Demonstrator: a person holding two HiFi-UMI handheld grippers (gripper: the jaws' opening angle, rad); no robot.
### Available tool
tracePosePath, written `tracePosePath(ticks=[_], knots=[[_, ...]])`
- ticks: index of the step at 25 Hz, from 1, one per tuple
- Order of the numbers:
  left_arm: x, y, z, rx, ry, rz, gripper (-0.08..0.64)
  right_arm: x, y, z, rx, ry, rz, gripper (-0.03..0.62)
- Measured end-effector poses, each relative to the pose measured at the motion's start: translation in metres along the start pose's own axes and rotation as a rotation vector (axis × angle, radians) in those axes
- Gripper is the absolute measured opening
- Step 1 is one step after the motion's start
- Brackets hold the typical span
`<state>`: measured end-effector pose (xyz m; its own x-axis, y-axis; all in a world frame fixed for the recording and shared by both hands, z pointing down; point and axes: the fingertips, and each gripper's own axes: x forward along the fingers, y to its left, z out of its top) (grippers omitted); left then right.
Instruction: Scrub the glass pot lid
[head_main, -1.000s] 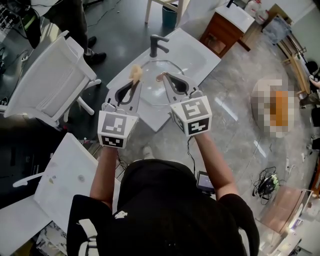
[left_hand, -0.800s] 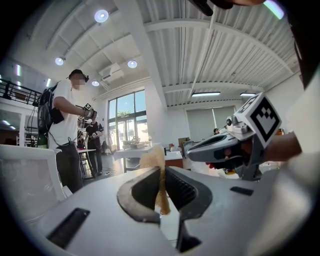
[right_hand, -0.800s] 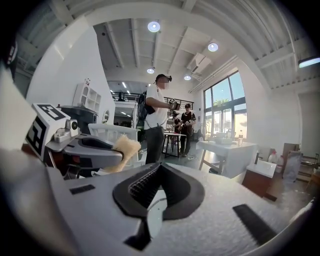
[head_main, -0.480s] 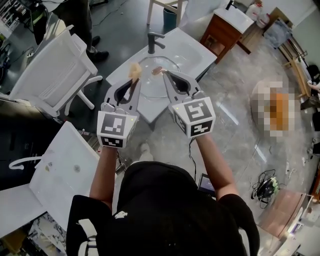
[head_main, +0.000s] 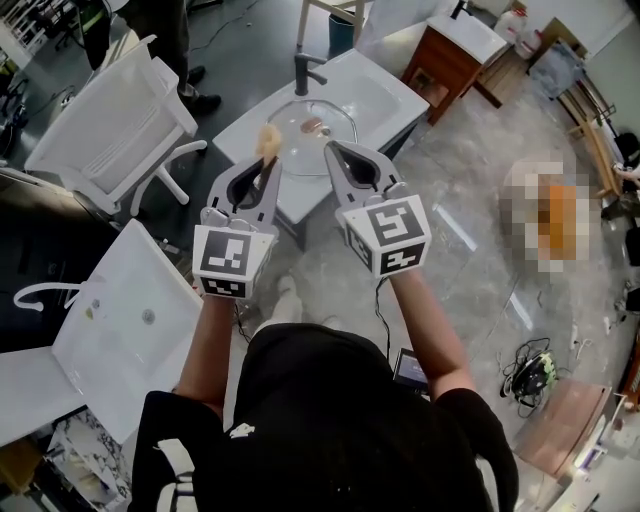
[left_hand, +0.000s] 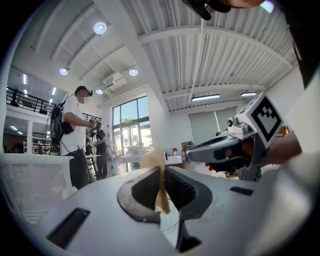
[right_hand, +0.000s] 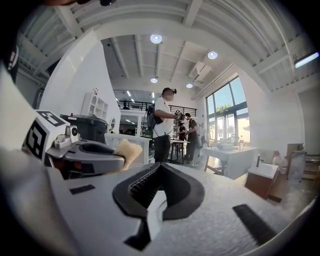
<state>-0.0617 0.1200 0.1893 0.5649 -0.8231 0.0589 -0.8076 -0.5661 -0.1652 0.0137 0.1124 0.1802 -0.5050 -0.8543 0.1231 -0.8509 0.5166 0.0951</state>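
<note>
The glass pot lid (head_main: 303, 148) lies flat in the round basin of a white sink (head_main: 375, 92), its brown knob (head_main: 312, 126) up. My left gripper (head_main: 268, 162) is shut on a tan sponge (head_main: 268, 140) that sticks out past its tips over the lid's left rim. In the left gripper view the sponge (left_hand: 159, 172) is pinched between the jaws of the left gripper (left_hand: 162, 172). My right gripper (head_main: 330, 148) is shut on nothing, just short of the lid's near rim. The right gripper view shows the right gripper (right_hand: 160, 166) with its jaws together and the sponge (right_hand: 128, 151) to the left.
A dark faucet (head_main: 303, 72) stands behind the basin. A white chair (head_main: 110, 125) is at the left, a wooden cabinet (head_main: 450, 55) at the back right, and a white board (head_main: 130, 330) at my lower left. People (right_hand: 162, 120) stand farther off in the room.
Both grippers have drawn back from the basin toward me. The right gripper's tip, which was at the lid's knob, now stands apart from it. The sponge stays gripped.
</note>
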Motion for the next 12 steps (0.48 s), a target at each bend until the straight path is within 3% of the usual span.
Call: tracePosePath(ticks=[12], knots=[[-0.037, -0.035, 0.012, 0.004, -0.021, 0.023, 0.02, -0.048, 0.019, 0.002, -0.029, -0.016, 0.006, 0.0]])
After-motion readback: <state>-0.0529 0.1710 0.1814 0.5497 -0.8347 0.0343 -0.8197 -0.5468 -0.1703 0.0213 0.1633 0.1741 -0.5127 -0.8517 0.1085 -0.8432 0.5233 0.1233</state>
